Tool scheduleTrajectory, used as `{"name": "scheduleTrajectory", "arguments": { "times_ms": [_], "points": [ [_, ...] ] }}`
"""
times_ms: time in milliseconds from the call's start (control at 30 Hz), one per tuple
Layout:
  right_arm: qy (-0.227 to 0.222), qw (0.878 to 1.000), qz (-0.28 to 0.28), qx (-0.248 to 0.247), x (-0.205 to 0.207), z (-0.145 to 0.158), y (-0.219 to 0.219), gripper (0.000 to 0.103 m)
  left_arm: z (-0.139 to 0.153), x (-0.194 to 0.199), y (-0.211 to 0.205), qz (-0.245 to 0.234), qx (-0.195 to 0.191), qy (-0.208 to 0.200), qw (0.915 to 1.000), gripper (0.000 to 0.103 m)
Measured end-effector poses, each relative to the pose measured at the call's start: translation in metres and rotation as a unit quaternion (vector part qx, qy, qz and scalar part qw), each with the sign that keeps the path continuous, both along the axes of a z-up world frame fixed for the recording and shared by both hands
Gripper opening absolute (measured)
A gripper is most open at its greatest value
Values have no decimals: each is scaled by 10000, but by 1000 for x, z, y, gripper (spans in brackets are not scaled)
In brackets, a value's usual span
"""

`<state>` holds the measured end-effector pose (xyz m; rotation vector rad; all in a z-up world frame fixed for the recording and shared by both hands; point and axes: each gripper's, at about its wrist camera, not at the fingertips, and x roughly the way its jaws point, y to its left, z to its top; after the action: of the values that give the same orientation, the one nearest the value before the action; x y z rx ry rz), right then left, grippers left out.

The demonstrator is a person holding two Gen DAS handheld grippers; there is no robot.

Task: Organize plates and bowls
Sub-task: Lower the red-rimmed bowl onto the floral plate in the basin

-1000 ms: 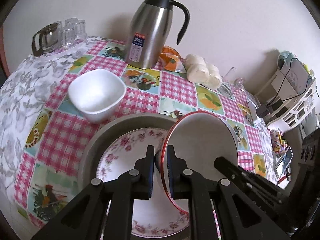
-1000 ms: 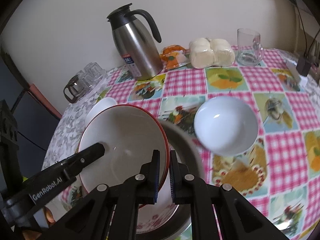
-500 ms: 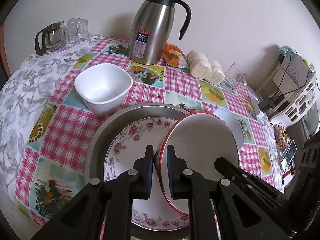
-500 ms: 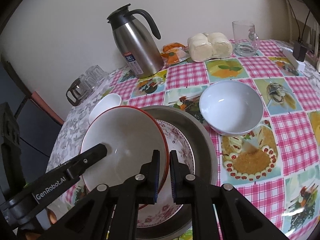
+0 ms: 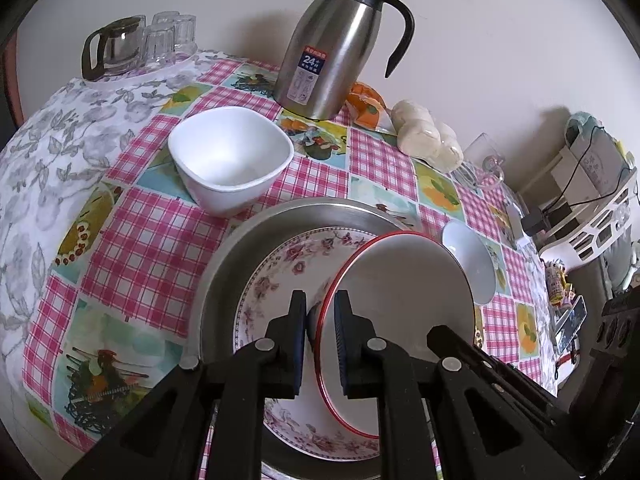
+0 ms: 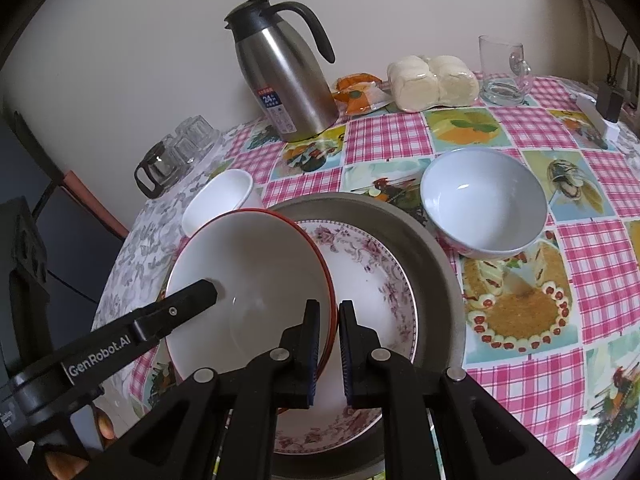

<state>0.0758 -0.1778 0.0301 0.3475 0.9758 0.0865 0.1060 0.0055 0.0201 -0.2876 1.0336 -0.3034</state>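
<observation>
Both grippers hold a white red-rimmed bowl [image 5: 400, 292] by opposite rims, over a floral plate [image 5: 280, 280] that lies in a grey metal pan [image 5: 224, 256]. My left gripper [image 5: 320, 320] is shut on the bowl's left rim. My right gripper [image 6: 329, 320] is shut on its right rim; the red-rimmed bowl [image 6: 248, 268] tilts above the floral plate [image 6: 368, 276] and the pan [image 6: 440, 264]. A square white bowl [image 5: 230, 156] sits left of the pan. A round pale-blue bowl [image 6: 484, 200] sits to its right.
On the checked tablecloth [image 6: 592, 272] stand a steel thermos jug [image 6: 280, 76], a glass pot with small glasses [image 5: 132, 44], wrapped buns [image 6: 432, 80], an orange packet [image 6: 356, 92] and a glass mug [image 6: 502, 72]. A white rack with cables [image 5: 592, 196] stands off the table's right side.
Both grippers have risen and drawn back with the red-rimmed bowl still held. More of the pan, the floral plate and the table shows now.
</observation>
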Motion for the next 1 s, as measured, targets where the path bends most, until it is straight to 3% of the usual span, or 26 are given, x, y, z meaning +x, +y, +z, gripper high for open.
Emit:
{"name": "scheduleTrajectory", "arguments": {
  "times_ms": [1000],
  "points": [
    [92,9998,-160,66,7,-10,-5,21,-19,11,2,105,-384,471,9981,17]
  ]
}}
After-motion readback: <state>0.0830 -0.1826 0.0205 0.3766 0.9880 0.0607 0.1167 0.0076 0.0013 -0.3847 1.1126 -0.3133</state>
